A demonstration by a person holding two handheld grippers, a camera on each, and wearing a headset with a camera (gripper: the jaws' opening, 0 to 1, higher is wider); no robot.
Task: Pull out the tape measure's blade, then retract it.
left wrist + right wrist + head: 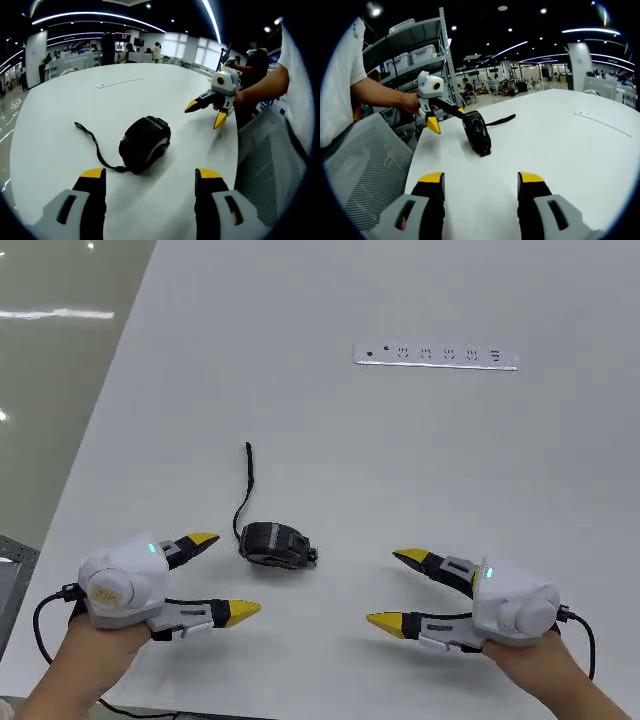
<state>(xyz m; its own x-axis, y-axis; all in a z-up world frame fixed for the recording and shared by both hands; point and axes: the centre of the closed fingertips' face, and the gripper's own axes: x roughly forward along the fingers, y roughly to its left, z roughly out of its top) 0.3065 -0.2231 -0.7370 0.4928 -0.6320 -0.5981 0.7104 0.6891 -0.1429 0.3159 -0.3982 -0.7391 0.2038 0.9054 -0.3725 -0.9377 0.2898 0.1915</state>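
Note:
A black tape measure (275, 544) lies on the white table (400, 460), its black wrist strap (246, 485) trailing away from me. In the left gripper view the tape measure (145, 143) sits just ahead of my open jaws. My left gripper (222, 576) is open, close to the case on its left, with nothing held. The right gripper (402, 588) is open too, a short way to the right of the case. From the right gripper view the tape measure (477, 131) lies further off, with the left gripper (440, 116) beside it. The blade is fully inside the case.
A white power strip (435, 356) lies at the far side of the table. The table's left edge (95, 430) drops to a shiny floor. A mesh chair back (365, 165) stands near the table's front edge. Shelves with bins (415, 50) and people are in the background.

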